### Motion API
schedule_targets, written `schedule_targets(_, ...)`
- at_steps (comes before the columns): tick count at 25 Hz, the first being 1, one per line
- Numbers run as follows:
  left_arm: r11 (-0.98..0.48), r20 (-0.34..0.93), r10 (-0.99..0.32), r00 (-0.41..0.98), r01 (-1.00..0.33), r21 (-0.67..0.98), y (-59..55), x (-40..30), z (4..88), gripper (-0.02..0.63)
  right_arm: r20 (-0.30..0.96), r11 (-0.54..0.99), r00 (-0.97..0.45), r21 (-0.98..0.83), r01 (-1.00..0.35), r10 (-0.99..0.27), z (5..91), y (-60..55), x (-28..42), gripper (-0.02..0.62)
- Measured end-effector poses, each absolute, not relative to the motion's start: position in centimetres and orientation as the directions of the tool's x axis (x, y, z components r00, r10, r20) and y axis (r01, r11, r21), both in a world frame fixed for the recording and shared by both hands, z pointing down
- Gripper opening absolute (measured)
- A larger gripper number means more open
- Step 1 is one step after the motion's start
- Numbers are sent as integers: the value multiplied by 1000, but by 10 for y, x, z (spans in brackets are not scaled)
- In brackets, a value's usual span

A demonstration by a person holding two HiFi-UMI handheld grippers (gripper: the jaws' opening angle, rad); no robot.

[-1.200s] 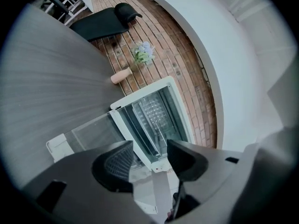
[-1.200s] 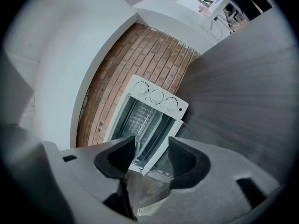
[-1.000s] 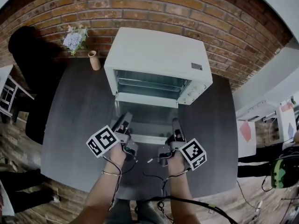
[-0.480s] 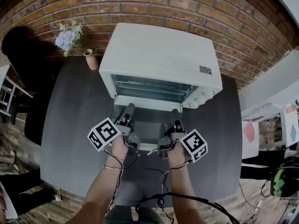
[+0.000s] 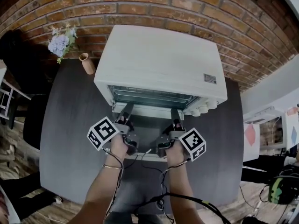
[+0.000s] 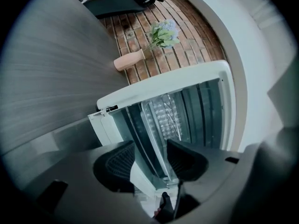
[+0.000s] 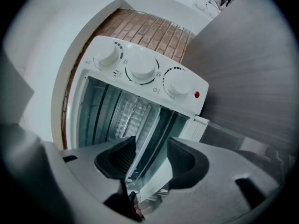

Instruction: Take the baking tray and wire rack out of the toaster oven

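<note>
Baking tray point(image 7: 127, 110) and wire rack point(image 5: 150, 95) sit inside the open toaster oven point(image 5: 161, 59). Left gripper point(image 5: 125, 112) and right gripper point(image 5: 175, 118) are at its near opening, jaws moderately apart and clamping nothing.

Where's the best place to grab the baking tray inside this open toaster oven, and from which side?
Probably its front lip, coming in level from the open door side. The baking tray lies flat in the toaster oven with that thin edge facing out, and the edge sits in line with the gaps of the open left gripper and right gripper.
</note>
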State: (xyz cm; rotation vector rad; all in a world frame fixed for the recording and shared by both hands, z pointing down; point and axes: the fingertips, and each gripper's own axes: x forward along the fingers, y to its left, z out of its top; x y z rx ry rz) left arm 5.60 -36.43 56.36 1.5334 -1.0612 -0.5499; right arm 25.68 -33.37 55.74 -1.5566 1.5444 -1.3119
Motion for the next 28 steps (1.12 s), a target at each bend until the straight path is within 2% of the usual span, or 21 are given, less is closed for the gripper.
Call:
schedule_targets(17,61,195,-855,481,-280,958,-416,59,578,200,224,-168,-126,-922,-349,-966,572,-389,261,204)
schedule_targets(24,55,181,-855,486,-263,963,-428,63,580,146,219,-165,-124,-923,-348,-968,574,-403,263,189)
schedule_targets(28,47,175,-853,492,-260,964,-431,66,577,109,215,-162,-122,-925,-345,-969,575,-406,264,158)
